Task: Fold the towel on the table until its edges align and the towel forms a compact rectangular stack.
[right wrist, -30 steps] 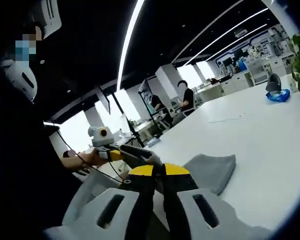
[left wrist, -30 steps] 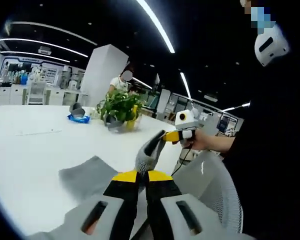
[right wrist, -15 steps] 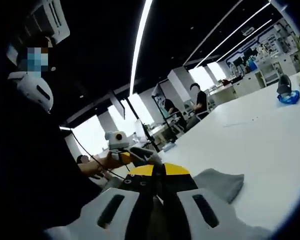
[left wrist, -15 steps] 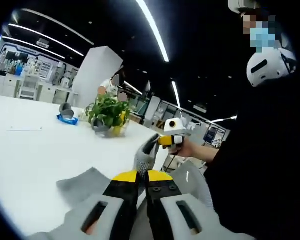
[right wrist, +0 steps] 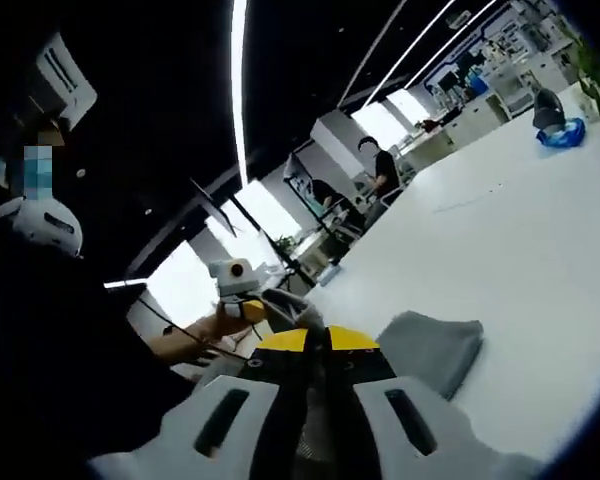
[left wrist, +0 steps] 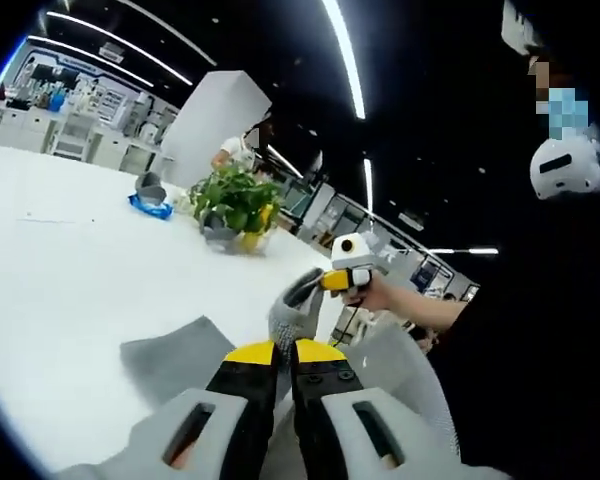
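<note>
A grey towel hangs between two hand-held grippers above the near edge of a white table, its far end trailing on the tabletop. The left gripper and the right gripper each have their yellow-tipped jaws closed on a raised edge of the cloth. Soft, light and limp, it looks best gripped at the corners and kept taut.

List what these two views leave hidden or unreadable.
- Towel in the left gripper view: its near edge is hidden behind the left gripper.
- Towel in the right gripper view: the right gripper covers its near part.
- Blue item beyond the plant: too small to identify.
</note>
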{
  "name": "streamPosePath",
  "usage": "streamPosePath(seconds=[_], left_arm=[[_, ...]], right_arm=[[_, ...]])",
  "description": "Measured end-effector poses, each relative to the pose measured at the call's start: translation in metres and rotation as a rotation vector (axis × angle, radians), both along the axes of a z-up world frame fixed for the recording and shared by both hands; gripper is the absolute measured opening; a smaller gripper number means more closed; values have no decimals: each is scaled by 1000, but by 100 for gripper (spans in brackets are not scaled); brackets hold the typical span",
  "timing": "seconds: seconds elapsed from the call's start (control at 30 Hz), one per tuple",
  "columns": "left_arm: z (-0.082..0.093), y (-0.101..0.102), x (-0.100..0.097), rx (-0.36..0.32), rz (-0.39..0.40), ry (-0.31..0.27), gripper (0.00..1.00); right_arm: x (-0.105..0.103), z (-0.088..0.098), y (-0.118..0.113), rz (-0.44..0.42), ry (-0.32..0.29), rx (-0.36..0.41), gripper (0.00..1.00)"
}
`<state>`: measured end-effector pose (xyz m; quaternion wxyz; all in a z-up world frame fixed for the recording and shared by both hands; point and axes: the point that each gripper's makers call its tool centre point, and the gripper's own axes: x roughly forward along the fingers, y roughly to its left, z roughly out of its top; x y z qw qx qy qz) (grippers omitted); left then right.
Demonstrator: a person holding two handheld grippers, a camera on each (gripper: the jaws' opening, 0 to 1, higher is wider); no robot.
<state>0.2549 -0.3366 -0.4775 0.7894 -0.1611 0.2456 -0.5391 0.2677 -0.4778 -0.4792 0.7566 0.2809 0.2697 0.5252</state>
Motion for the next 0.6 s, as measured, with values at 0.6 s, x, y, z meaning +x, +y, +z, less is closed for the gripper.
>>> streamPosePath(seconds=[0.6], left_arm=[[-78,9,72,50,151,210,5]], right_arm=[[56,-67,2,-101,195,-67,2]])
